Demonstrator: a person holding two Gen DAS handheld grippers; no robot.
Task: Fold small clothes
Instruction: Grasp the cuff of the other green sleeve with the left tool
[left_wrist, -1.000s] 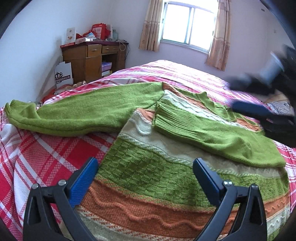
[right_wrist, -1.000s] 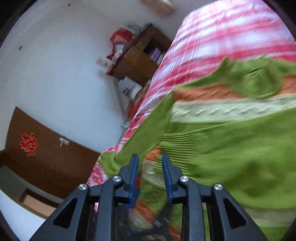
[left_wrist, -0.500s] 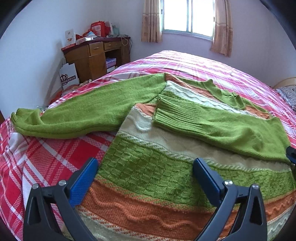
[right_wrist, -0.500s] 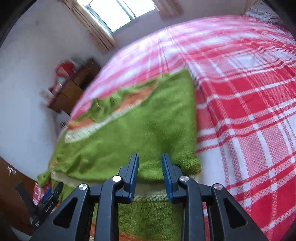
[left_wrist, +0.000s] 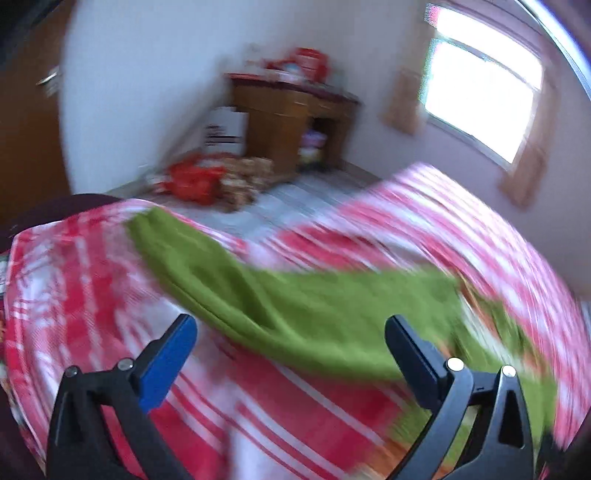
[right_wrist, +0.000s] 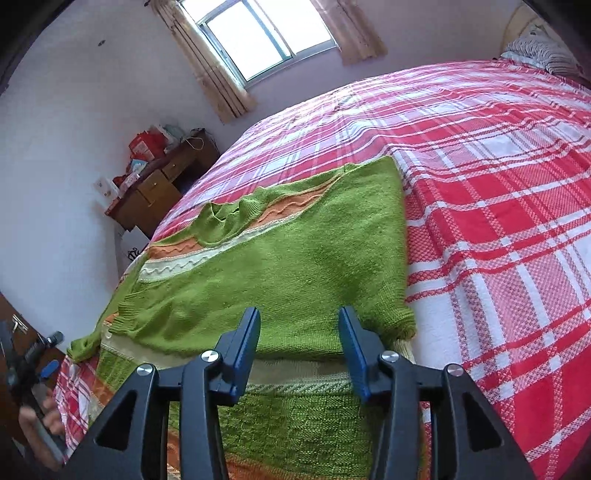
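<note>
Sweater (left_wrist: 314, 314) in left wrist view: blurred green sleeve running from upper left of the bed (left_wrist: 92, 295) down toward lower right, lying on the red plaid cover. Left gripper (left_wrist: 291, 354) at bottom of frame, jaws spread wide, nothing btwn them; sleeve sits beyond the tips, no contact seen. Risk here, imo: frame is heavily smeared, so a grab at the sleeve while swinging could miss the cuff or pinch the cover along w/ the knit.

Right wrist view: sweater (right_wrist: 277, 258) fills centre-left of frame, one sleeve already folded across the body, collar toward upper left, hem under the gripper. Right gripper (right_wrist: 299, 350) at bottom centre, jaws abt half open, having just been opening; nothing clamped, the folded sleeve lies beyond and below the pads. Risk: loose sleeve edge at centre-right could slide off the body if the next fold tugs the knit. Left gripper (right_wrist: 48, 369) and a hand (right_wrist: 37, 424) show at lower left edge.
</note>
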